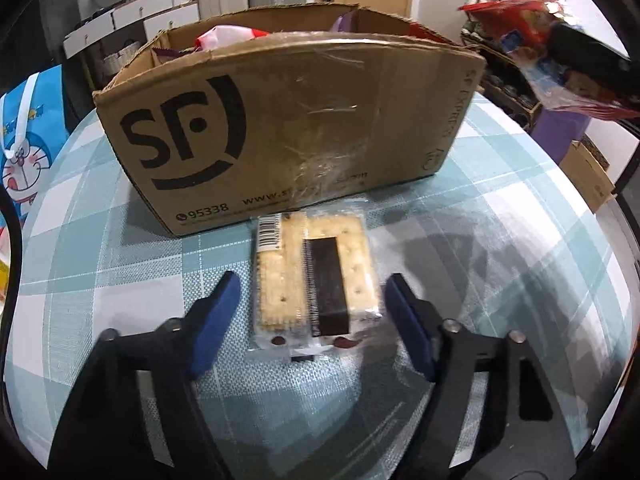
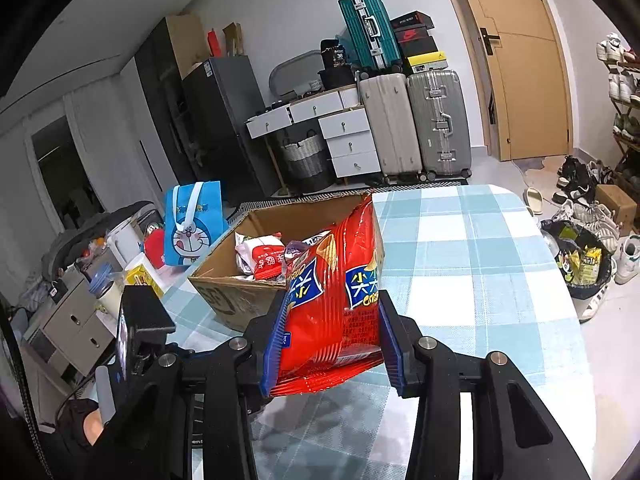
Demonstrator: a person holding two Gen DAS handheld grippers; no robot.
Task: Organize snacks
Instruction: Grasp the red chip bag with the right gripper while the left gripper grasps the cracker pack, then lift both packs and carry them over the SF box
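Left wrist view: wide jaws flank one cracker pack (image 1: pixel 316 280); right jaws clamp one red chip bag (image 2: pixel 332 312).

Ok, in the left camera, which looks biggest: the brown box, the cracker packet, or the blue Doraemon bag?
1. Brown cardboard SF box, clearly largest.
2 and 3. Clear cracker packet and blue Doraemon bag look alike; the bag is cut off at the edge and farther away, so unsure.

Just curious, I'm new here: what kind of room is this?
Probably a lived-in home, perhaps an entry or storage room: suitcases stacked by a wooden door, shoes piled on the floor, and a table with a checked cloth.
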